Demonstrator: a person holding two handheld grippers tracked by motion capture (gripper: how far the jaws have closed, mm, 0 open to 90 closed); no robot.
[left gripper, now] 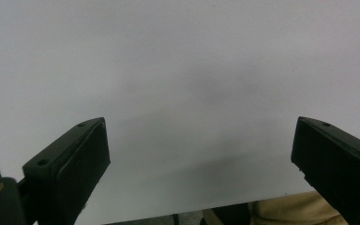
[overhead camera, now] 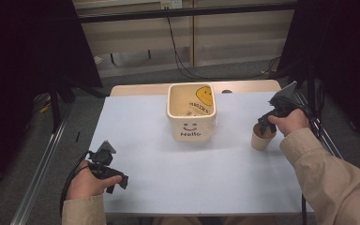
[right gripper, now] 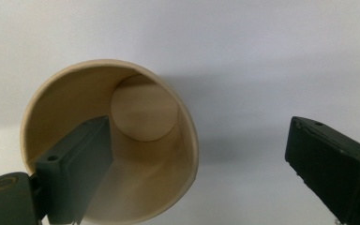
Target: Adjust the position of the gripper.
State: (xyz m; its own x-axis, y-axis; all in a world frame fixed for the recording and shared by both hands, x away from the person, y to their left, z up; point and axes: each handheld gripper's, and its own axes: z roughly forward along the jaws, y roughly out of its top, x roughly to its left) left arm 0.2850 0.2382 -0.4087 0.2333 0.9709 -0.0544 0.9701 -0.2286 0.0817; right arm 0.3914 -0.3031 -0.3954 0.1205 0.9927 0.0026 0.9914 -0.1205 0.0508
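Nearest my right gripper's (right gripper: 194,154) camera, one black jaw dips inside the open-topped tan paper cup (right gripper: 122,140) while the other hangs outside, both spread wide around its wall. That cup (overhead camera: 263,137) stands upright at the white table's (overhead camera: 192,178) right edge, beside the cream square "Hello" pot (overhead camera: 191,112). I judge I'm lining up a rim grasp; next I must close on the wall. My left gripper (left gripper: 199,154) hovers spread and empty.
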